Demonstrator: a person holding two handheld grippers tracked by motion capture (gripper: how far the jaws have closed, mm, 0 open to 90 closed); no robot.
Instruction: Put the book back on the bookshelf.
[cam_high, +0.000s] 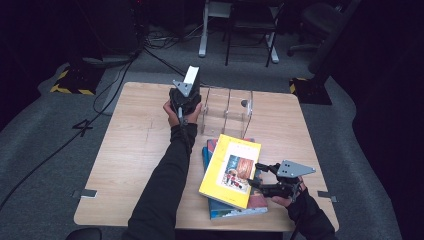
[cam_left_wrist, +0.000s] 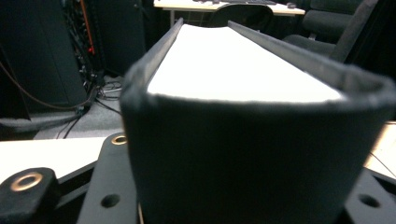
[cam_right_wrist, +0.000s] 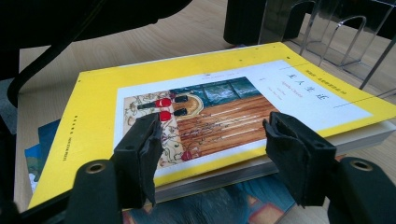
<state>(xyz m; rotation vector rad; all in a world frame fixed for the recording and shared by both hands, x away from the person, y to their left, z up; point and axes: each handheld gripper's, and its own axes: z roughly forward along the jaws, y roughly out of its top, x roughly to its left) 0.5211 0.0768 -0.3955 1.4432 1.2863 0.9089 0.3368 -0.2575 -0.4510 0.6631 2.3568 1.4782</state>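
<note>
A person at a wooden bench (cam_high: 130, 165) files books into a clear acrylic rack (cam_high: 227, 107) standing near the far edge. The left tool (cam_high: 184, 95) is pinching a black-covered book (cam_high: 192, 76) by its spine end, holding it upright just left of the rack, white page edges facing the camera; in the left gripper view the dark cover (cam_left_wrist: 252, 154) sits wedged between the jaws. The right tool (cam_high: 260, 176) is spread open, its jaws straddling the near edge of a yellow book (cam_high: 231, 169) that lies on top of a stack, a blue book (cam_high: 240, 209) beneath it. Seen along the right tool (cam_right_wrist: 212, 144), neither pad has closed on the yellow cover (cam_right_wrist: 93, 93). The risks, as judged from here: the black book is gripped at one end only, so it could swing or slip if tilted fast, and its lower corner could catch the rack's thin wall and shove the light rack toward the back edge. A grab at the yellow book could also nip the one below or push the stack off the near edge, which lies close. Open room is ample on the bench's left half; the rack's slots look empty, though the clear dividers are hard to read.
</note>
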